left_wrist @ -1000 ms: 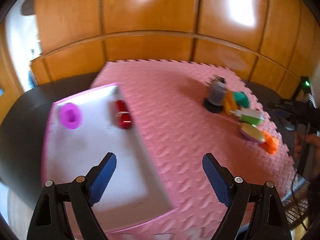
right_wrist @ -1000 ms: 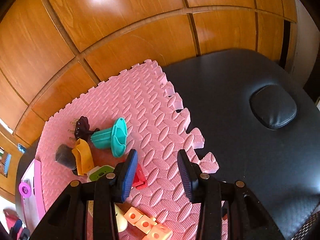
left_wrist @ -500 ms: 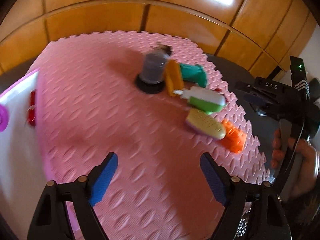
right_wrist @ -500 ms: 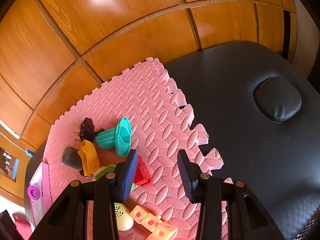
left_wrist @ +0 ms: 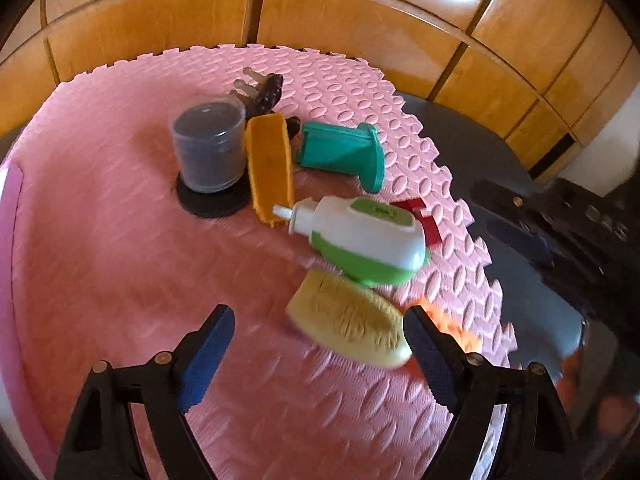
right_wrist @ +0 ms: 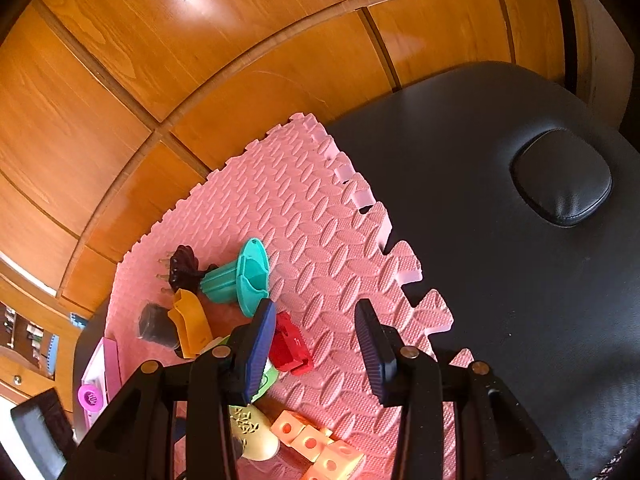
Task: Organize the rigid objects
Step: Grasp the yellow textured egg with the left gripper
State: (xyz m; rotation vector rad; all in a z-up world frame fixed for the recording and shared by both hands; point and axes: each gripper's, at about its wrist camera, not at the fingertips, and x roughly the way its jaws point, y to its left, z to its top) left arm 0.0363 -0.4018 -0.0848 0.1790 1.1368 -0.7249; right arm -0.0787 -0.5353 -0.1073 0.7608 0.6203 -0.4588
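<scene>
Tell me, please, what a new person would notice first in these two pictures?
First the pink foam mat on the black table, with a bunch of colourful toys near its right edge: a grey cup, an orange piece, a teal funnel and a white and green bottle. Nearest the open left gripper lies a yellow oval toy. The right gripper, also open, hangs above a red block.

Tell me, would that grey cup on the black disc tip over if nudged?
Probably not easily: the grey cup stands upright and looks squat and wide. It may slide with its black disc, and the orange piece beside it could block movement that way.
</scene>
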